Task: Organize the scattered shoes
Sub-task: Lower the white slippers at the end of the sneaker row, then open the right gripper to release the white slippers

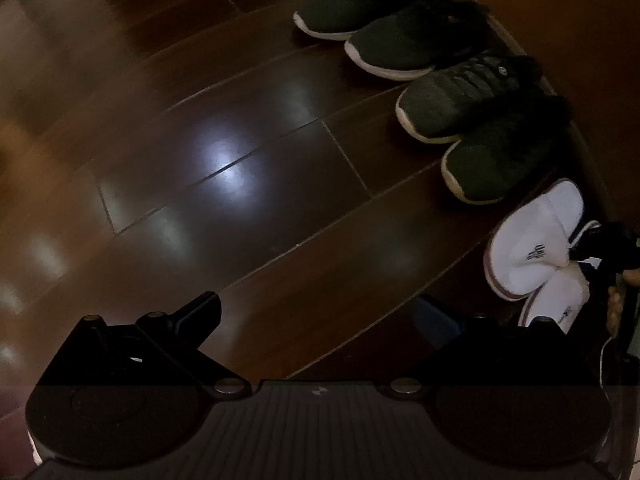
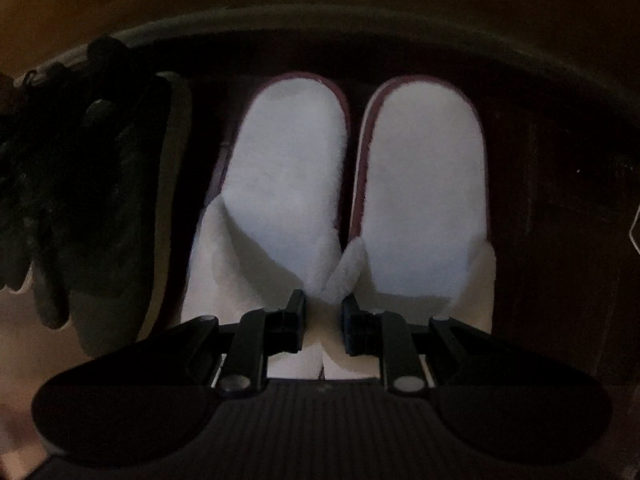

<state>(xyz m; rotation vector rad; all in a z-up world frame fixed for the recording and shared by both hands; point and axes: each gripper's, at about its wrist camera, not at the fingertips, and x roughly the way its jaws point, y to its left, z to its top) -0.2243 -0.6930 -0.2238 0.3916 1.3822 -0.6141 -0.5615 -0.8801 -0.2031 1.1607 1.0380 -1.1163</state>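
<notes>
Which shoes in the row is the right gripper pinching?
The white slippers at the row's near end; the right gripper pinches their inner edges together. The four dark sneakers beyond stand untouched.

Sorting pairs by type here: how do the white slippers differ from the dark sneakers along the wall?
The white slippers are open-backed and fluffy; the dark sneakers are closed knit shoes with pale soles. There are two slippers but four sneakers. The right gripper pinches the slippers' inner edges; nothing touches the sneakers. Both sets stand in one row on the wooden floor.
</notes>
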